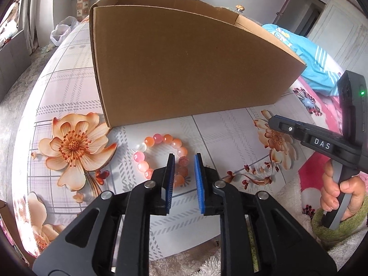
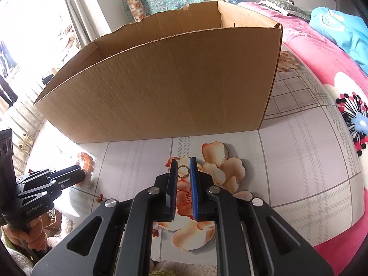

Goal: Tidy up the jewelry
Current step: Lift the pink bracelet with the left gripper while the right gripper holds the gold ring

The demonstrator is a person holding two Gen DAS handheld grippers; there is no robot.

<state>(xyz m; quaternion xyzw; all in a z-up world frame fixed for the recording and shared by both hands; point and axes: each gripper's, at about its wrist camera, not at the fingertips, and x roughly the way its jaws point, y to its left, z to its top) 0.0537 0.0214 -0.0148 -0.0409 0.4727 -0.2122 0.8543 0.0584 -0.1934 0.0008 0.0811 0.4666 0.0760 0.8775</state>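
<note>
A small ring (image 2: pixel 183 171) is clamped in the right claw (image 2: pixel 183 172) before the cardboard box (image 2: pixel 161 92). A bead bracelet (image 1: pixel 161 158) lies unpicked before the box, under the slightly parted left claw (image 1: pixel 184 161). Nothing is seen boxed yet.

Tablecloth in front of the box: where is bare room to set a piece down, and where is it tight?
Free: the tablecloth right of the right gripper, bordered by the cardboard box and the pink blanket; also the strip between both grippers. Crowded: below the box's left corner, where the bead bracelet lies under the left gripper. The right gripper clamps a ring.
</note>
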